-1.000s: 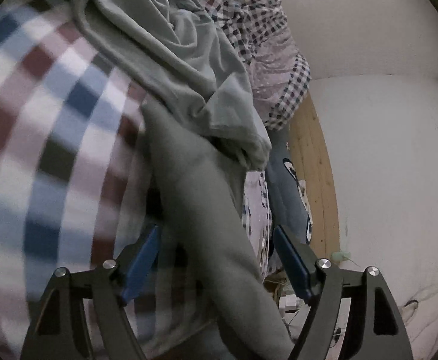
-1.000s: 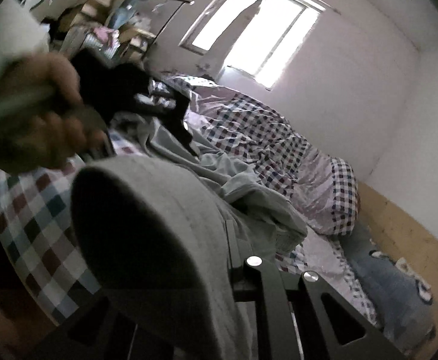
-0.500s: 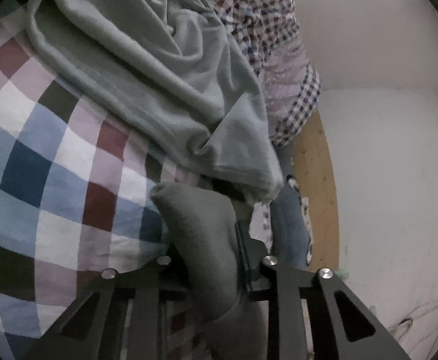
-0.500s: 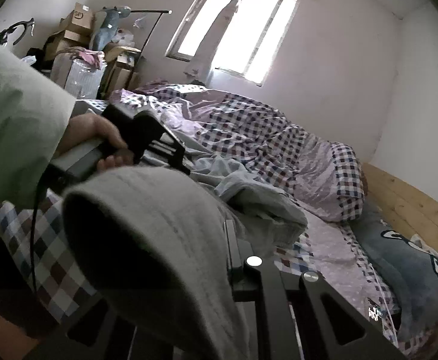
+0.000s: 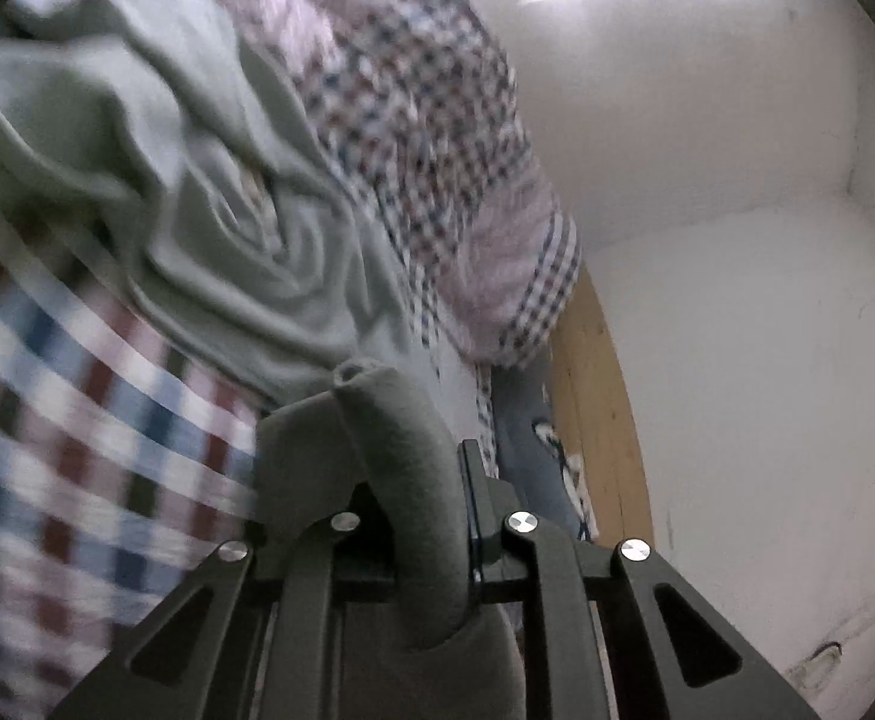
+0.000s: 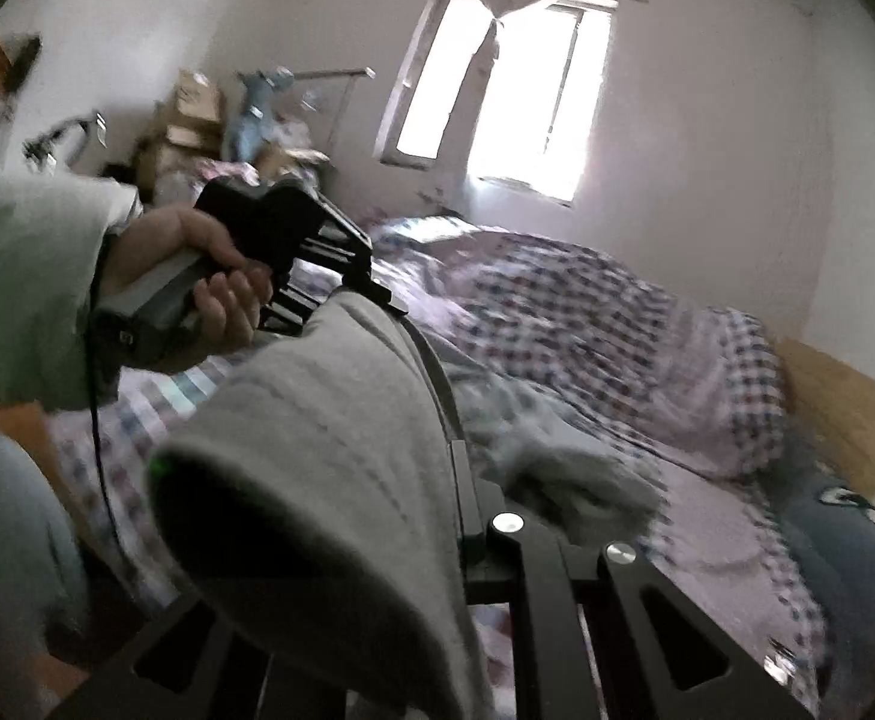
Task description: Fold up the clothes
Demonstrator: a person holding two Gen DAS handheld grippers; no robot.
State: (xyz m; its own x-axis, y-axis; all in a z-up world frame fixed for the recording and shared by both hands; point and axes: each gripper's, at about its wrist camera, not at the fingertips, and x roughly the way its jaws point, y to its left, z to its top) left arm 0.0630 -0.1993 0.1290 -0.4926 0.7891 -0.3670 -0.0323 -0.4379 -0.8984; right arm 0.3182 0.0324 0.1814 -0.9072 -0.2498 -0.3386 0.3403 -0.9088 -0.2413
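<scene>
Above the checked bedsheet, my left gripper, jaws closing, and right gripper, clamped narrow, each pinch the grey garment aloft; no fold made, pale green garment awaiting.

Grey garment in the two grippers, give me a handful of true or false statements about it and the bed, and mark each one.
1. The left gripper has grey garment between its fingers. True; its jaws are closing on the cloth.
2. The right gripper is wide open and empty. False: it is shut on the same grey fabric.
3. A pale green garment lies crumpled on the checked bedsheet. True.
4. The grey garment lies flat and folded on the bed. False: it hangs between the two grippers, above the bedsheet.
5. The window is dark. False: bright daylight comes through it.
</scene>
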